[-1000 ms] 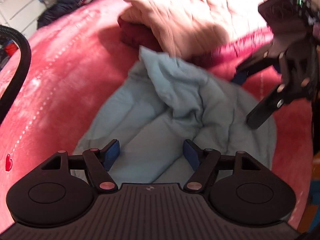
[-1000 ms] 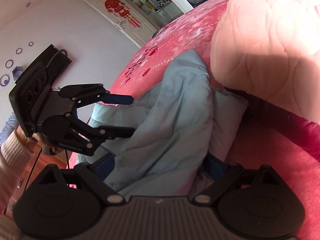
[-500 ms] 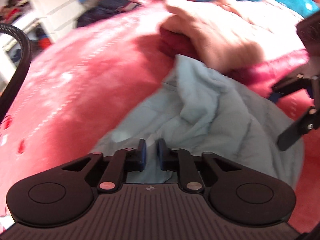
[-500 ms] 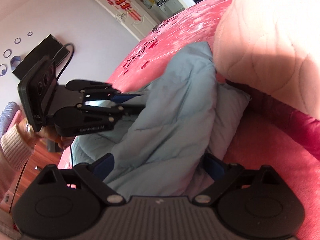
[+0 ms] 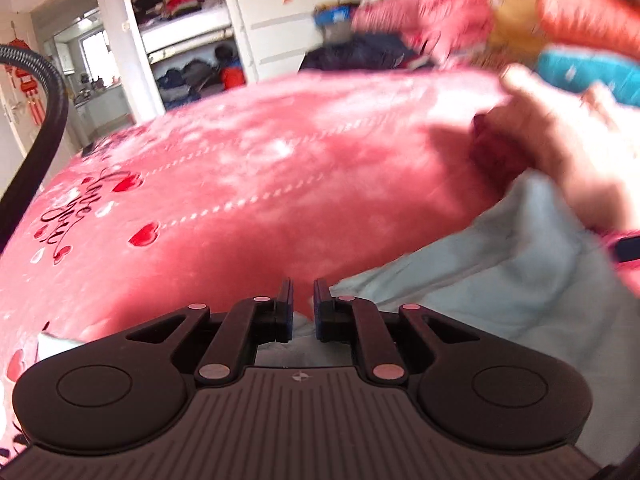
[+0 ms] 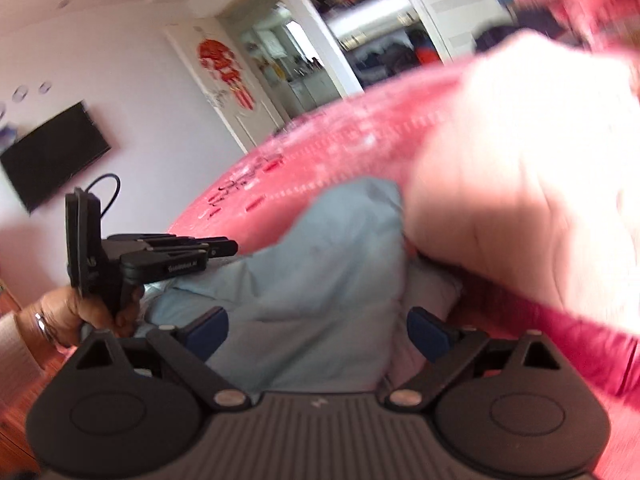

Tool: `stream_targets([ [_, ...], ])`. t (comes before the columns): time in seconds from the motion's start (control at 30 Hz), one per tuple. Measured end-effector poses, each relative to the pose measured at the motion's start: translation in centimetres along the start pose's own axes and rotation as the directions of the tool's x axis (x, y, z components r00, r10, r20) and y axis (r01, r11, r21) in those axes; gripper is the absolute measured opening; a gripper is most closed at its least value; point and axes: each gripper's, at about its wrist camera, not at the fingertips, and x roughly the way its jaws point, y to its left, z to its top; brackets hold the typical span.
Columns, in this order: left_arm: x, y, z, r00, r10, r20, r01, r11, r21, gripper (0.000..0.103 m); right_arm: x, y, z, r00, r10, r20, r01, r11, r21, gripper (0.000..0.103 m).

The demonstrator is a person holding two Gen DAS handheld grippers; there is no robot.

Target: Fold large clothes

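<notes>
The left tool [image 5: 303,304] is pinched on the pale blue garment [image 5: 512,280] at the bed [image 5: 260,184] edge; the right tool [image 6: 316,334] is spread around it; a lift and fold-over is called for next.

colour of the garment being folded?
Pale blue-grey, plain quilted garment; clearest in the right wrist view.

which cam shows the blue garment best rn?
Right wrist. The blue garment fills the centre there, bunched between the open right gripper and the pink quilt. Left wrist shows only a blurred part of it at lower right, beside the nearly shut left gripper.
</notes>
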Motion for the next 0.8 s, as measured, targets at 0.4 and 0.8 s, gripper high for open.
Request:
stream_targets([
  [0.4,-2.4,-2.6,-4.1,0.976,-0.197,-0.087,0.194,0.98,-0.044,0.026,3.5,2.9,-0.8,0.995,0.016,-0.098,-0.031,0.989,-0.148,0.093],
  [0.8,3.4,2.1,-3.4,0.999,0.035,-0.015,-0.037,0.97,-0.239,0.027,8.8,2.9,-1.6,0.978,-0.187,-0.096,0.164,0.964,-0.208,0.093],
])
